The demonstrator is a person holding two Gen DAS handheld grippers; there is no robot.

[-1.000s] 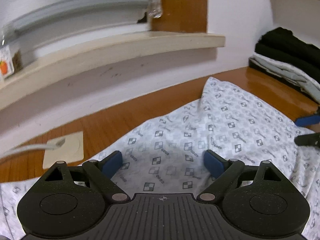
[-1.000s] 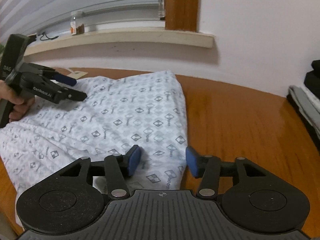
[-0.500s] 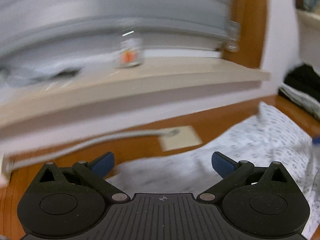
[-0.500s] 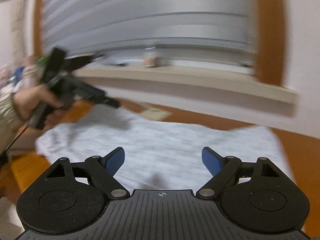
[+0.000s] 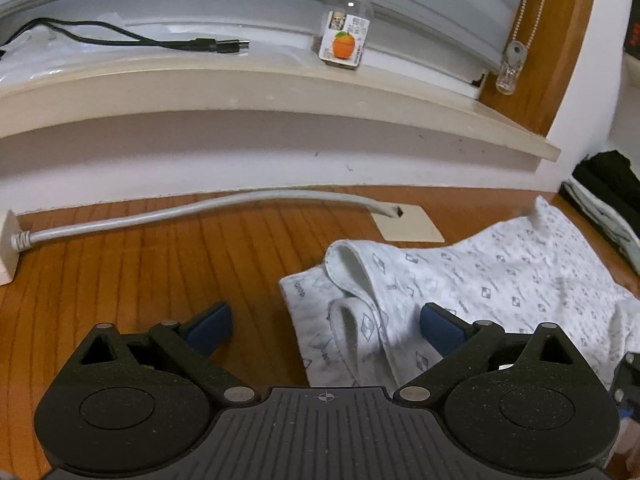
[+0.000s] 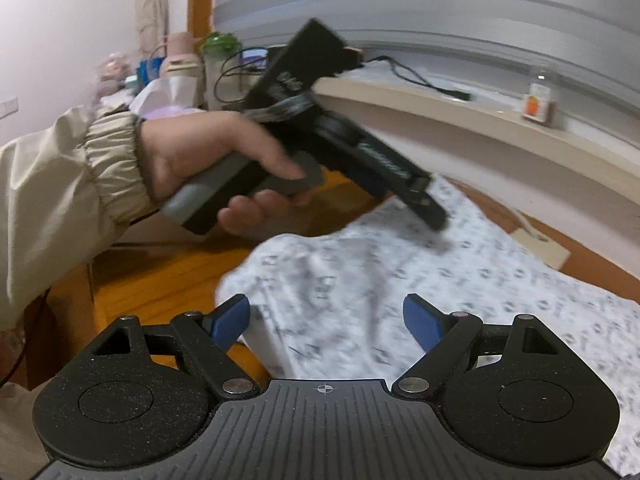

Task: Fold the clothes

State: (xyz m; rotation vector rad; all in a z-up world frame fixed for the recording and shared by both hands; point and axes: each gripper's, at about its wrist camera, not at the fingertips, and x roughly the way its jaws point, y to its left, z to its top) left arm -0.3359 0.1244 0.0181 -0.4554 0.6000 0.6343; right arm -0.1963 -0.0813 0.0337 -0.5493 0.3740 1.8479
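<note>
The patterned white garment (image 5: 500, 272) lies flat on the wooden tabletop (image 5: 140, 264), its near end bunched into a couple of rolled hems just ahead of your left gripper (image 5: 326, 322). That gripper's jaws are wide apart but easing inward, one pad over bare wood, the other over cloth, nothing pinched. Your right gripper (image 6: 326, 318) is spread open over the garment's other end, also holding nothing.

It's thin, limp, light fabric: it will sag, drag and slide on the glossy wood, with no stiffness to push against. Take the rolled hem (image 5: 348, 264) or a corner, where the doubled layers give the pads some bite. The right-wrist view is motion-blurred, so the edge nearest that gripper is probably a side hem, but I can't tell.
</note>
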